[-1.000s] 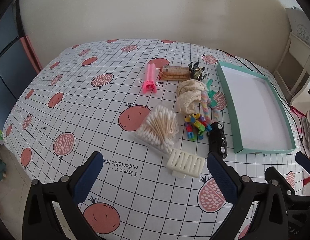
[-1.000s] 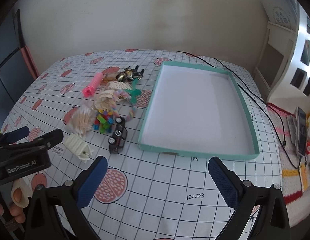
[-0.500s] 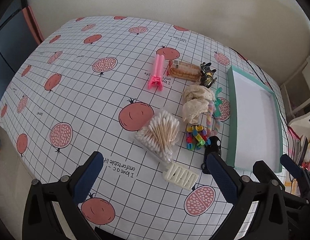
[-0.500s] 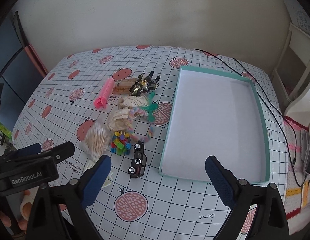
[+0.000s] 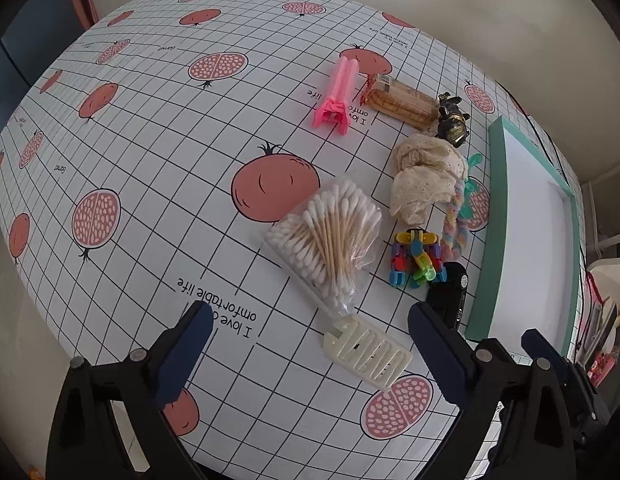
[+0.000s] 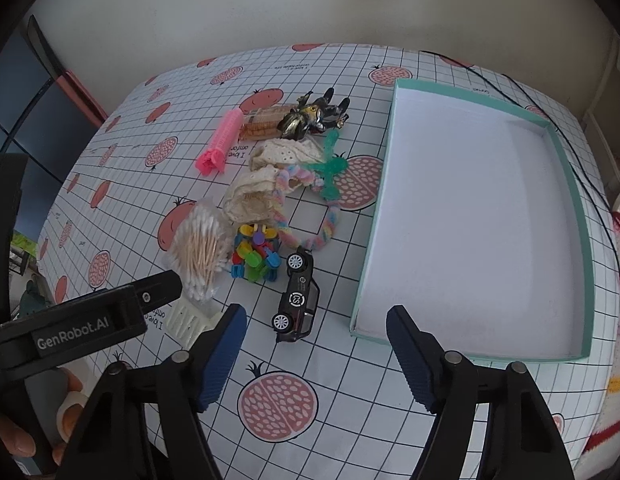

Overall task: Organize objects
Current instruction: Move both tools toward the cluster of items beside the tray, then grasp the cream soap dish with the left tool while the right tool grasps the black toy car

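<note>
A cluster of small items lies left of an empty teal tray (image 6: 405, 84) (image 5: 494, 184). It holds a bag of cotton swabs (image 5: 329, 236) (image 6: 200, 246), a cream plastic comb-like piece (image 5: 367, 348) (image 6: 186, 320), a black toy car (image 6: 297, 296) (image 5: 449, 292), colourful clips (image 5: 415, 258) (image 6: 254, 258), a cream lace cloth (image 5: 423, 178) (image 6: 266, 172), a pastel rope (image 6: 310, 236), a pink clip (image 5: 337, 96) (image 6: 220, 142), a biscuit packet (image 5: 401, 100) and a dark metallic toy (image 6: 313, 114). My left gripper (image 5: 310, 356) hovers open above the cream piece. My right gripper (image 6: 315, 360) is open above the car.
The table wears a white grid cloth with pomegranate prints (image 5: 276, 186). A black cable (image 6: 589, 184) runs along the tray's right side. A person's hand (image 6: 14, 440) holds the left gripper. Blue panels (image 6: 38, 92) stand at the left, shelving at the right.
Both grippers have risen and tilted downward over the cluster, so the objects now sit nearer the centre of each view. Nothing on the table has moved.
</note>
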A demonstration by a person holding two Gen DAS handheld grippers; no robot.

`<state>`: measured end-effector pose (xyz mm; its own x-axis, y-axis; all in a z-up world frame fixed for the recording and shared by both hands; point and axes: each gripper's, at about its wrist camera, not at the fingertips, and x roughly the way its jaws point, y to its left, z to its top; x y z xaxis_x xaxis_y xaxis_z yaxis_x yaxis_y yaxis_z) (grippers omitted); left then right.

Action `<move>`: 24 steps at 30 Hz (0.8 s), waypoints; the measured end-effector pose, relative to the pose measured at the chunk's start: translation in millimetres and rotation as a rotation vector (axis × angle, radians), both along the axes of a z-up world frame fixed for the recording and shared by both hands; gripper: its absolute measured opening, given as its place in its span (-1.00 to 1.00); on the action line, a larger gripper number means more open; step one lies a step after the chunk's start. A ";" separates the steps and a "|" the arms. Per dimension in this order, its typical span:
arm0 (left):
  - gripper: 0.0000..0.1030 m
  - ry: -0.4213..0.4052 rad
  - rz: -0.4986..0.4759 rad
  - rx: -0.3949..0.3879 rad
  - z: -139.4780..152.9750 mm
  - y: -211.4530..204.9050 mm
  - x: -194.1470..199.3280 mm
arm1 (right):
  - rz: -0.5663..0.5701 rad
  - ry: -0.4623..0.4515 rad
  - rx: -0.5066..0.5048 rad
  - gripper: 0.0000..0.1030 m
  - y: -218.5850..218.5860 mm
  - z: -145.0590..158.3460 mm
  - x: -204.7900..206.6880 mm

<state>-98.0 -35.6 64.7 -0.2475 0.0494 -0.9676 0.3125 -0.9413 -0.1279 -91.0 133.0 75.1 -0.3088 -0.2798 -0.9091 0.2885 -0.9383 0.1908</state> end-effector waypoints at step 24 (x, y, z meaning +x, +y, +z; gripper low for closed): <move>0.32 -0.067 0.004 0.098 -14.0 23.2 0.6 | 0.053 -0.071 0.073 0.12 -28.9 -36.0 -8.5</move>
<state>-97.4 -12.4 50.7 -0.1831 0.1439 -0.9725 0.3273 -0.9239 -0.1983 -99.5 104.1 39.1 -0.2297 -0.2264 -0.9466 0.3267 -0.9341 0.1442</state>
